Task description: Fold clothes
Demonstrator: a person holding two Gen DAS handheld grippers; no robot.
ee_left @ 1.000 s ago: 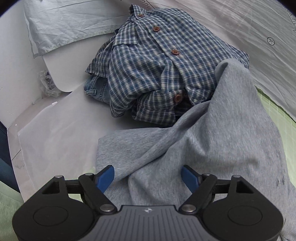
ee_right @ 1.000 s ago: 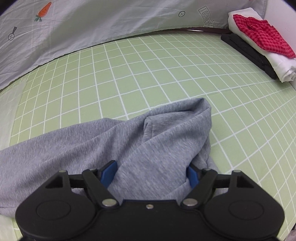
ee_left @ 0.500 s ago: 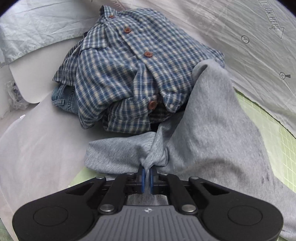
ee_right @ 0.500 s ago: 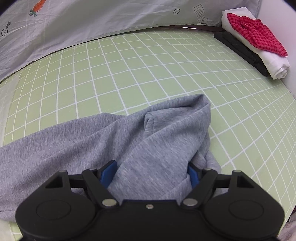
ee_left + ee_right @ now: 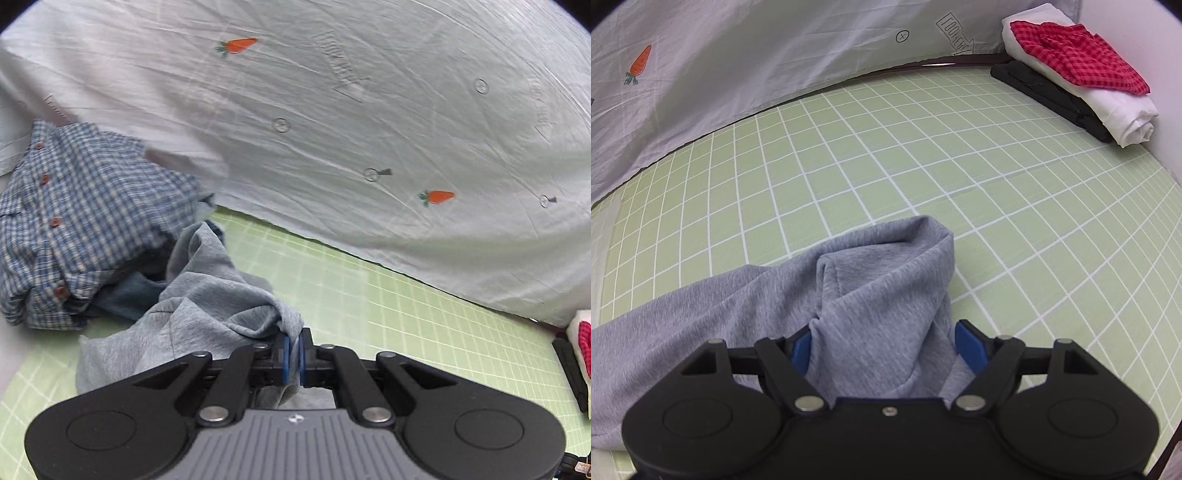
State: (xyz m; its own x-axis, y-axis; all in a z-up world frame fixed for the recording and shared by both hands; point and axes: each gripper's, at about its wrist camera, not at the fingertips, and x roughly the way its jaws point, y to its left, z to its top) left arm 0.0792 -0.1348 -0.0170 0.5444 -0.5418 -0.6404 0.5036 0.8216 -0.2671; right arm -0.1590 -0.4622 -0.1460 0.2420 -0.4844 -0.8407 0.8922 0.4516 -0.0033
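A grey knit garment lies crumpled on the green grid mat. My left gripper is shut on a bunched edge of it and holds that edge above the mat. In the right wrist view the same grey garment lies in a raised fold on the mat. My right gripper is open, its blue pads on either side of the fold.
A blue plaid shirt with denim under it is piled at the left. A pale sheet with carrot prints hangs behind. A stack of folded clothes, red check on white on black, sits at the far right.
My left gripper closed on the grey garment's edge, then lifted and swung it right, away from the plaid pile. My right gripper stayed open and crept slightly forward over the fold.
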